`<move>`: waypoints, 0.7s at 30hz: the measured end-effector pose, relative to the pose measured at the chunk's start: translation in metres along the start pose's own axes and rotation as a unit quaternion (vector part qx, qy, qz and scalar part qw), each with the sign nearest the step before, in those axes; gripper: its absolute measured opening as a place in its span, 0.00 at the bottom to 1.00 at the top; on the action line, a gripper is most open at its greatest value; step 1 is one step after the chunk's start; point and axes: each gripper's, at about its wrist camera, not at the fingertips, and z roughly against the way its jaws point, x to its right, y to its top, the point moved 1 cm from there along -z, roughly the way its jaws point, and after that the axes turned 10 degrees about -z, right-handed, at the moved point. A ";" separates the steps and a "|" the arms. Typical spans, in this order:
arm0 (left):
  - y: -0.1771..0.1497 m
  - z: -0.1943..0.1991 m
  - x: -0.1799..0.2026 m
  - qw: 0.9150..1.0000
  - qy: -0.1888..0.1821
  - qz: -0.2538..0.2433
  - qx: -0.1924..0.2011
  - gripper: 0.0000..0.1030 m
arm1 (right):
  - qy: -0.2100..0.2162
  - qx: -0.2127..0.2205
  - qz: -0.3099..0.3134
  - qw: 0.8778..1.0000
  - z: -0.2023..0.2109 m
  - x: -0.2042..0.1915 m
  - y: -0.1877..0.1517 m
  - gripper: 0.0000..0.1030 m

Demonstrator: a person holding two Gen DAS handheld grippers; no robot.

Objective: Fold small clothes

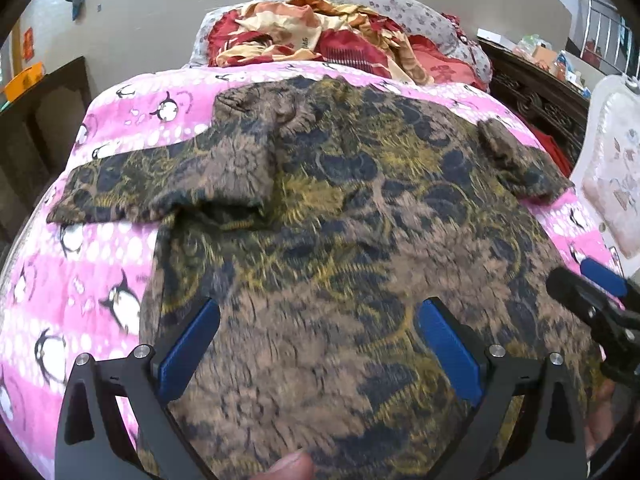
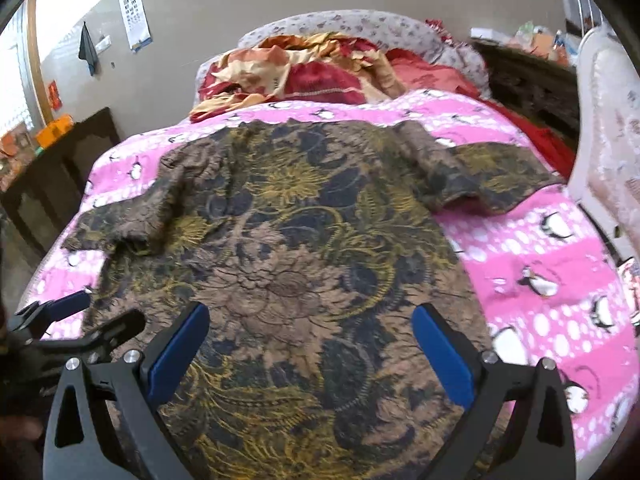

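A brown, black and gold floral short-sleeved shirt (image 1: pixel 340 220) lies spread flat on a pink penguin-print blanket (image 1: pixel 80 280). It also shows in the right wrist view (image 2: pixel 288 240). Its left sleeve (image 1: pixel 160 184) is rumpled and partly folded over itself. My left gripper (image 1: pixel 320 320) is open above the shirt's lower hem, holding nothing. My right gripper (image 2: pixel 312 328) is open above the same lower part, holding nothing. The right gripper also shows at the right edge of the left wrist view (image 1: pixel 592 296), and the left gripper shows at the left edge of the right wrist view (image 2: pixel 80 320).
A heap of red and cream bedding (image 1: pixel 320 36) and a floral pillow (image 1: pixel 400 4) lie at the far end of the bed. Dark wooden furniture (image 1: pixel 44 112) stands left, and a carved dark cabinet (image 1: pixel 536 96) right. A white padded headboard (image 2: pixel 608 128) rises at the right.
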 end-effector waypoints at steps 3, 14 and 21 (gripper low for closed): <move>0.008 -0.011 -0.007 1.000 0.009 0.003 0.007 0.83 | -0.010 0.009 -0.019 1.000 -0.011 0.009 0.008 1.00; 0.025 -0.059 -0.008 1.000 0.007 -0.005 -0.002 0.83 | -0.096 0.012 0.019 0.995 -0.059 0.033 0.039 1.00; 0.017 -0.079 -0.006 1.000 0.004 -0.006 -0.014 0.83 | -0.098 -0.012 0.016 0.995 -0.086 0.043 0.029 1.00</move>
